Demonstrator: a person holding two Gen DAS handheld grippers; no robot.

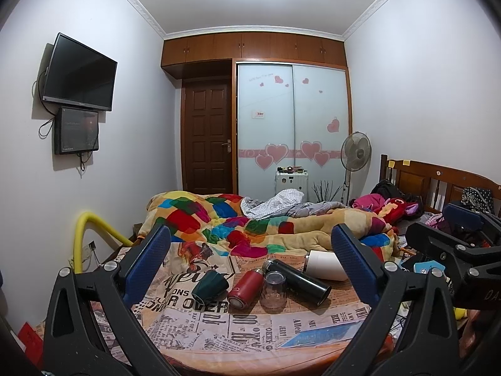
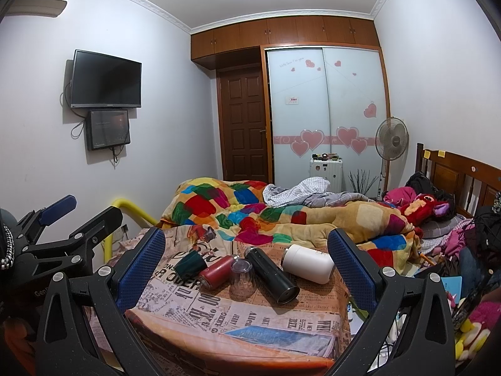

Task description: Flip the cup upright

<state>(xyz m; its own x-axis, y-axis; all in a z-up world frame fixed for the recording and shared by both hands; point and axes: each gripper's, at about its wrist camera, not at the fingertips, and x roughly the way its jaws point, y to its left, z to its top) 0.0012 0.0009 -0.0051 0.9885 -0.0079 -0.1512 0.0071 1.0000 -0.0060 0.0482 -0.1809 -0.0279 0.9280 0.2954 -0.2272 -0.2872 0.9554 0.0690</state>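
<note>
A clear glass cup (image 1: 274,289) (image 2: 242,277) stands upside down on a newspaper-print cloth (image 1: 200,329) (image 2: 250,316). A dark green cup (image 1: 210,283) (image 2: 190,263) lies on its side to the left. Around the glass lie a red bottle (image 1: 245,288) (image 2: 216,271), a black flask (image 1: 297,279) (image 2: 271,274) and a white flask (image 1: 325,264) (image 2: 308,263). My left gripper (image 1: 250,266) is open and empty, short of the cups. My right gripper (image 2: 247,263) is open and empty too. Each gripper shows at the edge of the other's view.
A colourful quilt (image 1: 250,222) (image 2: 281,216) is piled behind the cloth. A yellow rail (image 1: 84,238) (image 2: 131,210) stands at the left. Clothes and toys (image 2: 469,235) crowd the right side by the wooden headboard (image 2: 460,175).
</note>
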